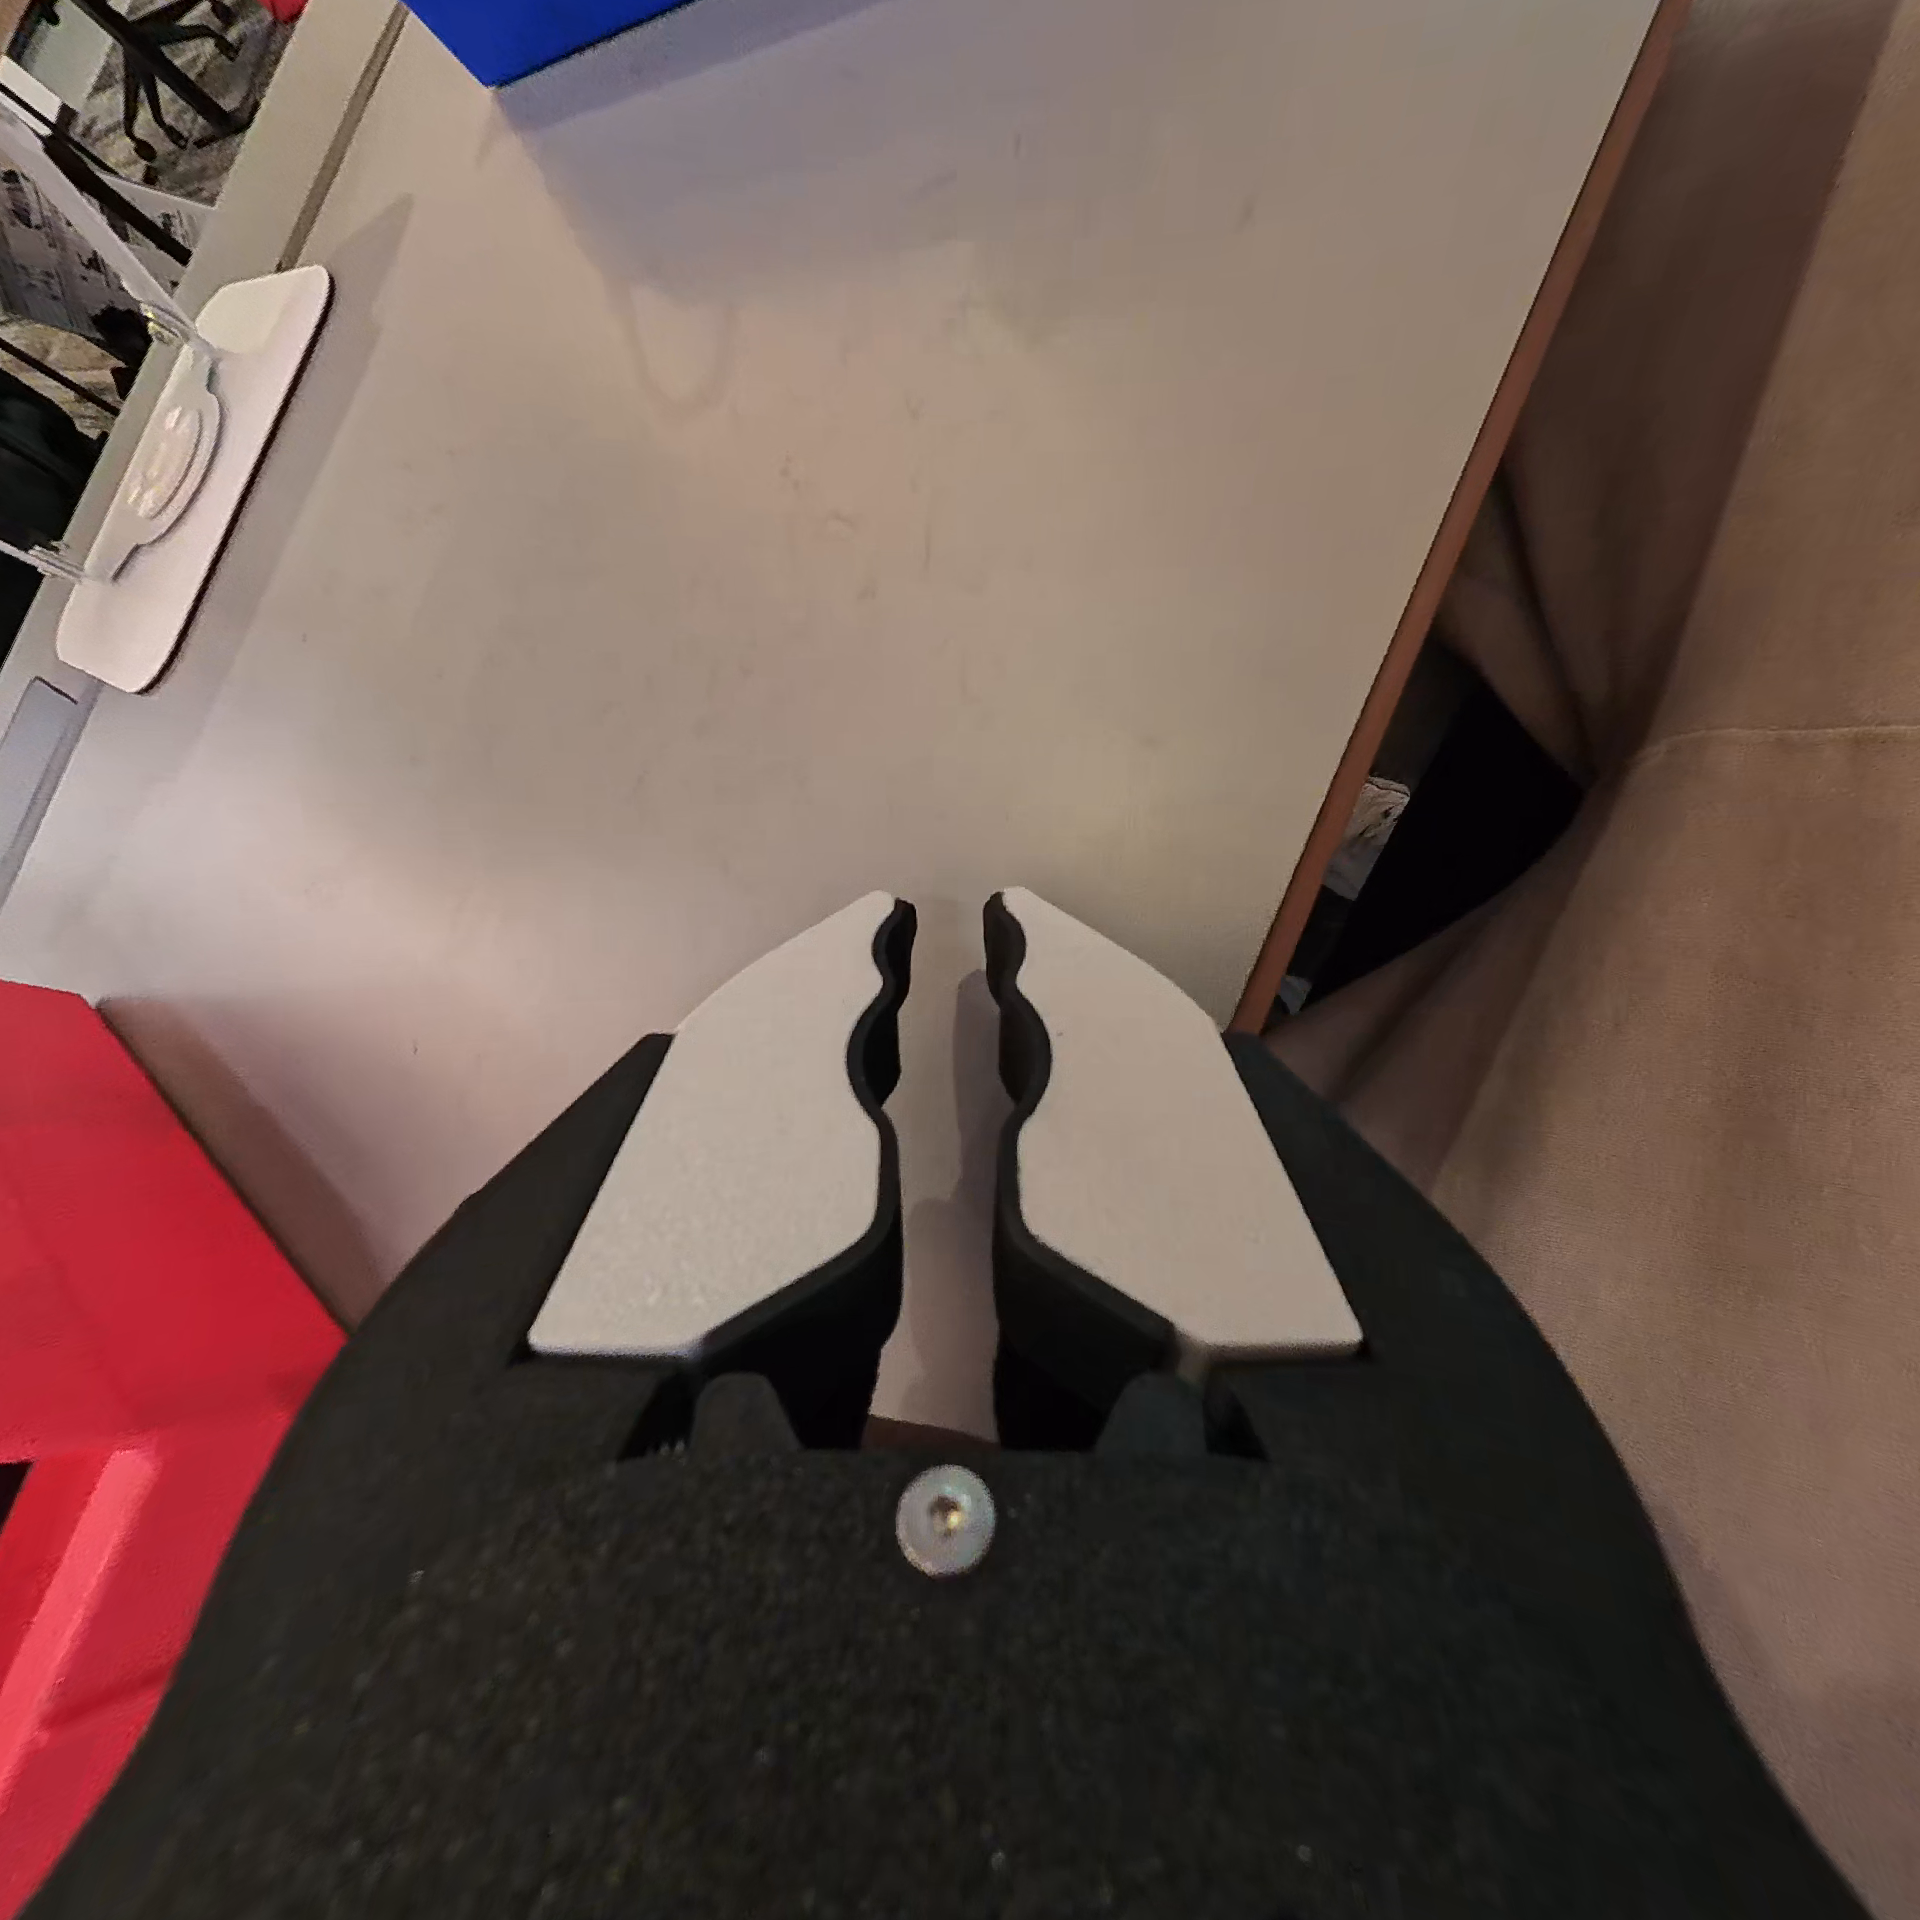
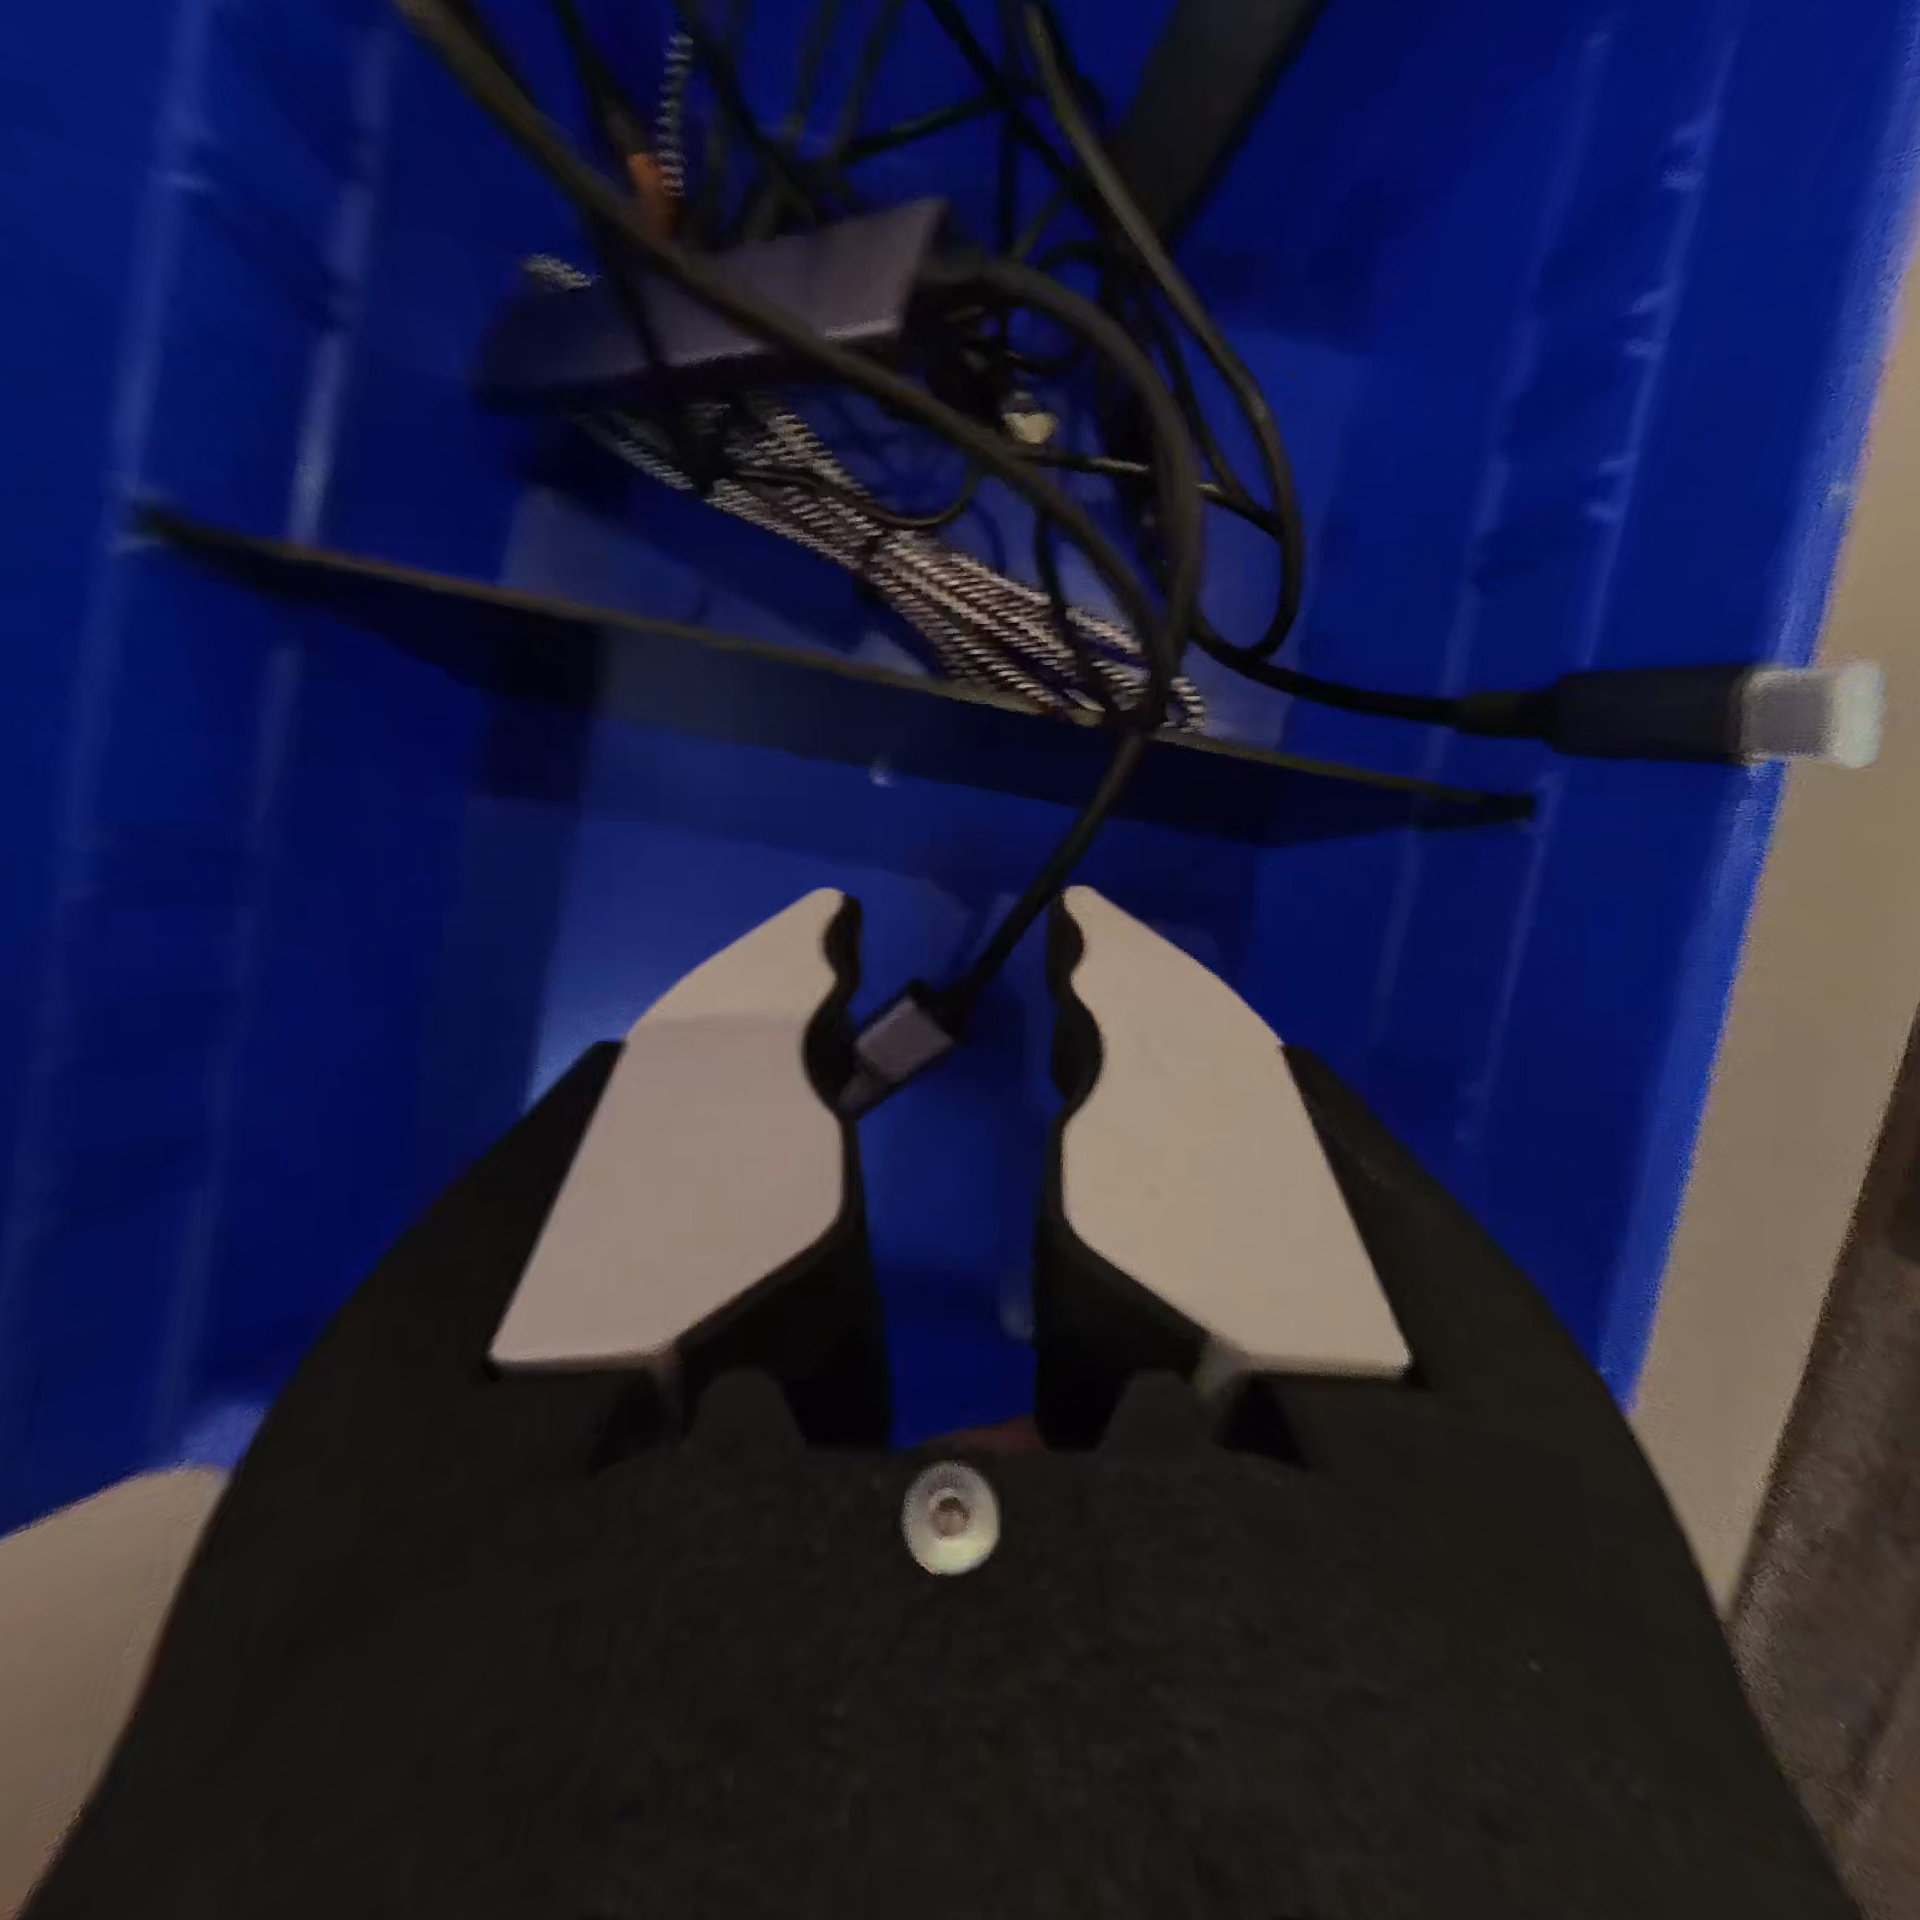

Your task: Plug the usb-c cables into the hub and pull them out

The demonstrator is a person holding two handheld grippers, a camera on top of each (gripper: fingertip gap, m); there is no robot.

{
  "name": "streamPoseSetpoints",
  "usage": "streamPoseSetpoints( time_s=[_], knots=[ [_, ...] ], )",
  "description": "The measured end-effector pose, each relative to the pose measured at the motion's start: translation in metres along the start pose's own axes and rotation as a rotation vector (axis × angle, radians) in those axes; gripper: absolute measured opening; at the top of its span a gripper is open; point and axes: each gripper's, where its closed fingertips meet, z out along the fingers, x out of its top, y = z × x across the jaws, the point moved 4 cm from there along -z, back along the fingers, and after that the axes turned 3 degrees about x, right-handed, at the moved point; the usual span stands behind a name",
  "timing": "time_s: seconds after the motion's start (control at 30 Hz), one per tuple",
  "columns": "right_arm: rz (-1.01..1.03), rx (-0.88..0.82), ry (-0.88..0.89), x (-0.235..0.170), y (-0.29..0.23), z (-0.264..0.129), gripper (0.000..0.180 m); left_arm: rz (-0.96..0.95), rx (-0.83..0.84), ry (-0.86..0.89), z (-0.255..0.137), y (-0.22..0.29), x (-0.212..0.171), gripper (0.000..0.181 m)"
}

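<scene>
In the right wrist view my right gripper (image 2: pixel 956 909) is over a blue bin (image 2: pixel 312 935) holding a tangle of black cables. Its jaws are partly open. A dark usb-c plug (image 2: pixel 899 1039) lies slantwise between them, touching the left finger (image 2: pixel 727 1091) but not clamped; its thin black cable (image 2: pixel 1081 831) runs up into the tangle. A dark grey hub (image 2: pixel 800 286) lies deeper in the bin among the cables. In the left wrist view my left gripper (image 1: pixel 951 914) hovers over the white table (image 1: pixel 831 571), empty, with only a narrow gap between its fingertips.
A second cable with a silver plug (image 2: pixel 1808 712) hangs by the bin's right wall. A black divider (image 2: pixel 520 608) crosses the bin, and a braided cable (image 2: pixel 987 603) lies over it. A red box (image 1: pixel 125 1247), a white pad (image 1: pixel 197 468), the table's edge (image 1: pixel 1455 571) and beige upholstery (image 1: pixel 1714 1039) show around the left gripper. The gap from one gripper's tips to the other's is roughly 45 centimeters.
</scene>
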Motion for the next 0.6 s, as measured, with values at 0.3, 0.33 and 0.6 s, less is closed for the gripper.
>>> streamPoseSetpoints(
  time_s=[0.3, 0.33, 0.6],
  knots=[
    [0.253, 0.445, 0.324, 0.06, -0.011, -0.055, 0.003, 0.006, -0.015, 0.004, 0.002, 0.003, 0.002, 0.012],
    [0.288, 0.483, 0.35, 0.069, -0.012, -0.058, 0.002, 0.011, -0.015, 0.005, 0.002, 0.004, 0.003, 0.012],
    [0.115, 0.248, 0.24, 0.116, -0.011, 0.001, 0.004, 0.016, -0.018, 0.009, 0.004, 0.004, 0.005, 0.011]
  ],
)
